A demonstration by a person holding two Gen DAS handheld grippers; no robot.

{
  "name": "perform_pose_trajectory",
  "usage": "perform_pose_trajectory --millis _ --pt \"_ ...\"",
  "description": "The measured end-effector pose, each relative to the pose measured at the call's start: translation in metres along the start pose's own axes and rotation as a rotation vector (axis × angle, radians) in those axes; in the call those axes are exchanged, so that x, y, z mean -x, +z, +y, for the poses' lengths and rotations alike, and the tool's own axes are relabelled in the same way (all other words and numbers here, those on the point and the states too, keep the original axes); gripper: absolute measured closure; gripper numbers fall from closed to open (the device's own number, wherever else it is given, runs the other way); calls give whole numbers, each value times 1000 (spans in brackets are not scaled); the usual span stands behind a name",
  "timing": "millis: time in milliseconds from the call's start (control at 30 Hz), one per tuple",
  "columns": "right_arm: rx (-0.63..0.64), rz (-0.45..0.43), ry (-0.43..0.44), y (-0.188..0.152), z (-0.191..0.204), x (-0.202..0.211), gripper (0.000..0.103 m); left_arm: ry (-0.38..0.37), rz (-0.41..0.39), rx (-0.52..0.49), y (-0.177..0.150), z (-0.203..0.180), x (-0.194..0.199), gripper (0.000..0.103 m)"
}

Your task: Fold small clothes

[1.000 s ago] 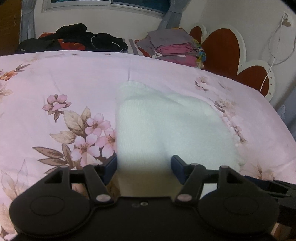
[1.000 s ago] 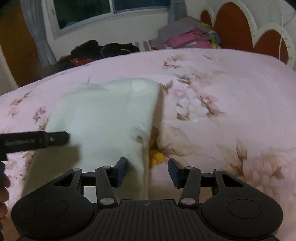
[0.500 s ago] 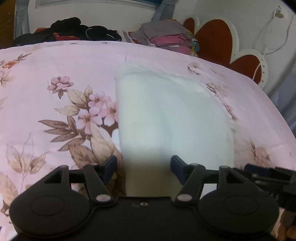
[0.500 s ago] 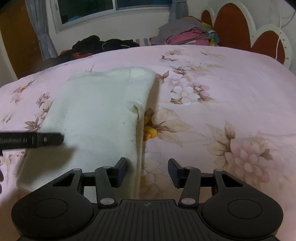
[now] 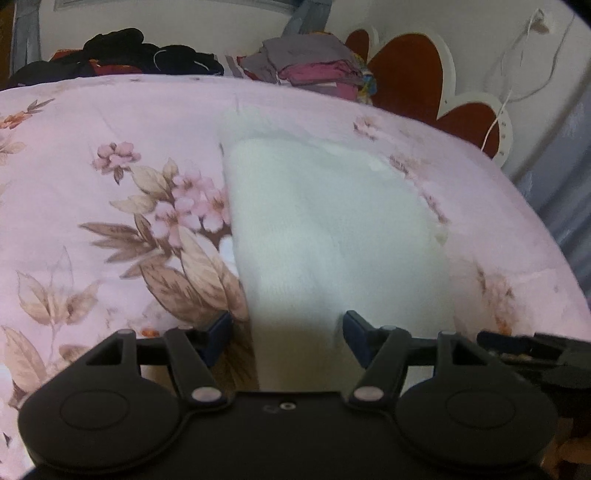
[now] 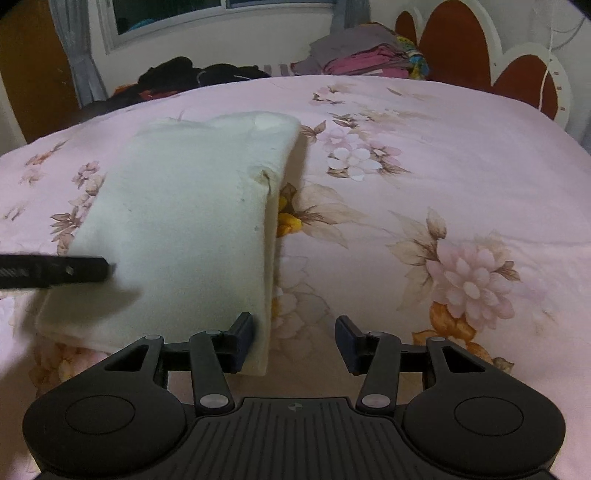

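A folded white knit garment (image 5: 332, 236) lies flat on the pink floral bedspread (image 5: 92, 206). My left gripper (image 5: 287, 334) is open, its jaws either side of the garment's near edge. In the right wrist view the garment (image 6: 184, 221) lies to the left, and my right gripper (image 6: 294, 343) is open with its left finger at the garment's near right corner. The left gripper's finger (image 6: 66, 271) shows as a dark bar over the garment's left side. The right gripper shows at the lower right of the left wrist view (image 5: 535, 354).
A stack of folded grey and pink clothes (image 5: 314, 70) and a dark heap of clothes (image 5: 122, 55) sit at the bed's far edge. A red and white scalloped headboard (image 5: 424, 85) stands at the right. A window (image 6: 221, 14) is behind.
Both grippers have drawn back toward the garment's near edge and risen slightly. The garment has settled flat on the bed. Both jaws stay open.
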State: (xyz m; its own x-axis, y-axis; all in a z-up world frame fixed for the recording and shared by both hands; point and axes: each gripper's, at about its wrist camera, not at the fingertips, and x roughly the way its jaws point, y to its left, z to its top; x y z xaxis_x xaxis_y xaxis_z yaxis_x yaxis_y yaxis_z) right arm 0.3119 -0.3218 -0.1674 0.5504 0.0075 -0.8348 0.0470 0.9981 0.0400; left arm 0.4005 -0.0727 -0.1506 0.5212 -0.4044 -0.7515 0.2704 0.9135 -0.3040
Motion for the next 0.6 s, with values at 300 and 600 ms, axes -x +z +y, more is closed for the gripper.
perform_pose_trajectory --millis 300,600 --pt "-96 -64 64 30 5 15 54 -40 -19 97 25 21 -4 36" --pt "-158 -71 142 67 -4 -24 54 -29 -9 129 41 25 -27 34"
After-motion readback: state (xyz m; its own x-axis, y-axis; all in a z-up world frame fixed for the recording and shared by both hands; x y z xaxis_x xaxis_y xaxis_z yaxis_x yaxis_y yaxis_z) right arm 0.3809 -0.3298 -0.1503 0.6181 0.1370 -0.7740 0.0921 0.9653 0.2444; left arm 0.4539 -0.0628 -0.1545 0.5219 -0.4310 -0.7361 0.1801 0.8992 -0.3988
